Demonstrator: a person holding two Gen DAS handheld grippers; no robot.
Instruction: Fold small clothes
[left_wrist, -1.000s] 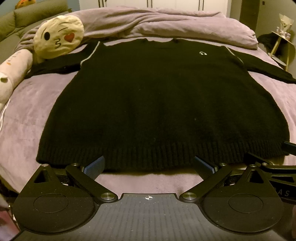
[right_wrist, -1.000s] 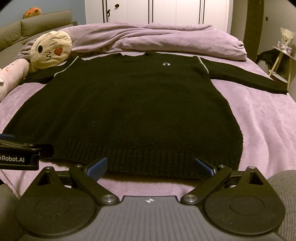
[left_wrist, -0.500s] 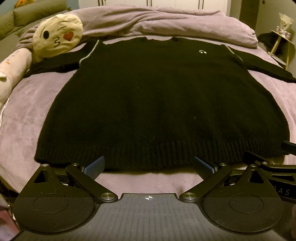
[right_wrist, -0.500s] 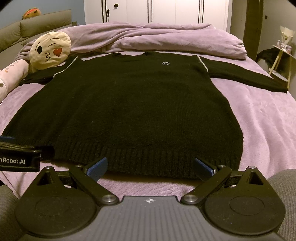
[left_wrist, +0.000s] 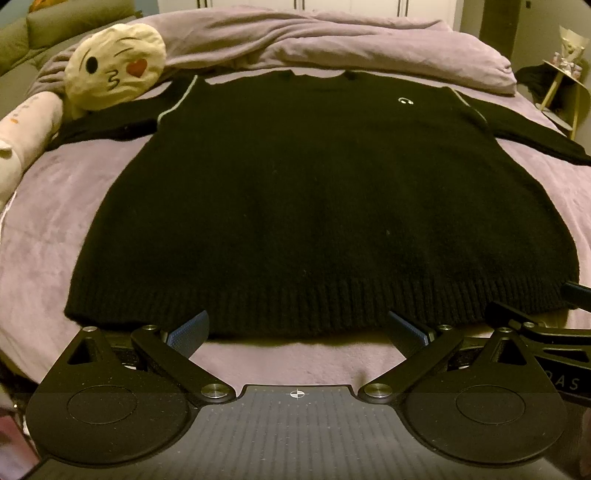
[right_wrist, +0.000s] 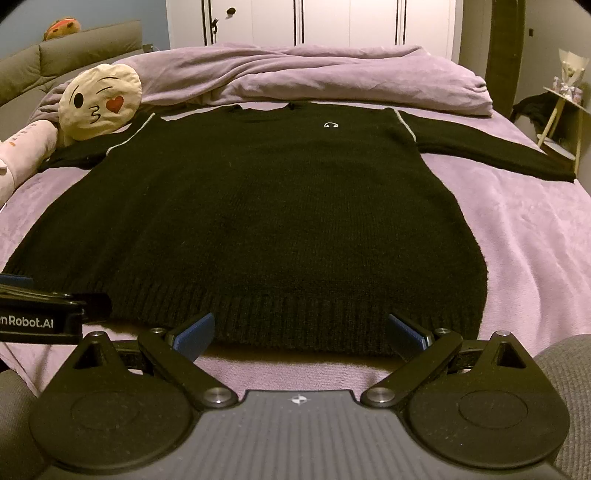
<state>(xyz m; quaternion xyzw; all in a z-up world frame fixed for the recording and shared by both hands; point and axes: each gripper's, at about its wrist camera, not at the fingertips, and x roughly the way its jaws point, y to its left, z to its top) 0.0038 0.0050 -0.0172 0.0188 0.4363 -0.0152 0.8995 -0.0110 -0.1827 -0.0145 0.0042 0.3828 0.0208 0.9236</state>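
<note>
The sweater (right_wrist: 258, 221) is black, with a ribbed hem, a thin pale stripe along each shoulder seam and a small white mark on the chest. The blanket (right_wrist: 535, 240) beneath it is lilac. The round cushion (right_wrist: 99, 105) is cream-yellow, with a black winking face and a red heart. Both grippers are black with blue pads (left_wrist: 186, 330).

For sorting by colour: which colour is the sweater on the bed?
Black sweater, thin pale shoulder stripes; clearest in the right wrist view.
</note>
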